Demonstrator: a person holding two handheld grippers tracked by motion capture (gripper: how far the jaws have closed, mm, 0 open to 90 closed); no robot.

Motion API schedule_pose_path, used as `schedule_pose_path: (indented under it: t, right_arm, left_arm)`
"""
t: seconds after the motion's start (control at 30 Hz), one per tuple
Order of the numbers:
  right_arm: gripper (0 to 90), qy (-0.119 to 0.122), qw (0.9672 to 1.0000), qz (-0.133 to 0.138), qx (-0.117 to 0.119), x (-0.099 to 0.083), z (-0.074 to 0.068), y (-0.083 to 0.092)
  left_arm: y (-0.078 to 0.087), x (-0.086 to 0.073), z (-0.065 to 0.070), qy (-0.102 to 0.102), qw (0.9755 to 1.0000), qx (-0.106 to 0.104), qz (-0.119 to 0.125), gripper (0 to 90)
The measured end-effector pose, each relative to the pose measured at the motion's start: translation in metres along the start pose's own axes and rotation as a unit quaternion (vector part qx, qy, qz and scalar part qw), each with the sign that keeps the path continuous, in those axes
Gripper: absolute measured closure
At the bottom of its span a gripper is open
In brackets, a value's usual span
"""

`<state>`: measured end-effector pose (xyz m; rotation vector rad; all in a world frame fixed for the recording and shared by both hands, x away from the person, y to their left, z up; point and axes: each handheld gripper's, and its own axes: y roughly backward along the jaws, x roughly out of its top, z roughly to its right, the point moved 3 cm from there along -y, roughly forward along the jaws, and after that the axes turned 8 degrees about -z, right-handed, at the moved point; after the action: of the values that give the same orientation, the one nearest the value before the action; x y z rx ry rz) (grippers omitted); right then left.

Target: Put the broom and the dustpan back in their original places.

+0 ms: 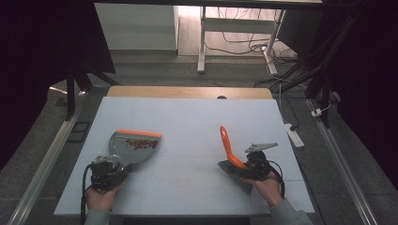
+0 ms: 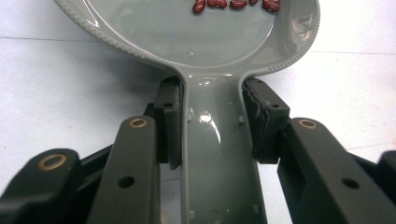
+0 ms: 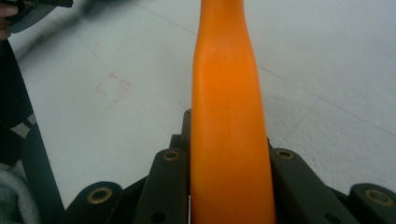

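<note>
L gripper (image 1: 109, 172), at 8 o'clock on the white worktop (image 1: 187, 117), has its jaws clamped on the grey dustpan (image 1: 133, 145) handle; red beans (image 1: 140, 144) lie near the pan's orange lip. R gripper (image 1: 251, 166), at 4 o'clock, has its jaws clamped on the orange brush handle (image 1: 227, 145), which slants toward 11 o'clock.

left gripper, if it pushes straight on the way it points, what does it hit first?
Nothing separate, probably. The left gripper is shut on the grey dustpan handle, so the pan with its red beans would slide ahead over the white table. Beyond its orange lip the way looks free, though depth is unclear.
</note>
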<state>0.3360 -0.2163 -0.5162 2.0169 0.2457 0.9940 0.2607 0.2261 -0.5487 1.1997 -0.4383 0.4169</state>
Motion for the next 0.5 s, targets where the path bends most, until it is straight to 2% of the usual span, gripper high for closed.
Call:
schedule_pose_path:
  t: [0.13, 0.23, 0.5]
  right_arm:
    - [76.6, -0.011, 0.9999, -0.011, -0.007, -0.001, 0.008, -0.004]
    - [76.1, -0.019, 0.9990, -0.023, -0.033, -0.001, 0.016, -0.006]
    - [68.6, -0.027, 0.9982, -0.035, -0.040, -0.001, 0.031, -0.008]
  left_arm:
    - [-0.002, 0.000, 0.000, 0.003, 1.0000, 0.002, -0.004, 60.9]
    - [-0.004, -0.001, 0.000, 0.002, 1.0000, 0.002, -0.008, 60.9]
    - [-0.007, -0.002, 0.000, 0.002, 0.9999, 0.002, -0.016, 60.7]
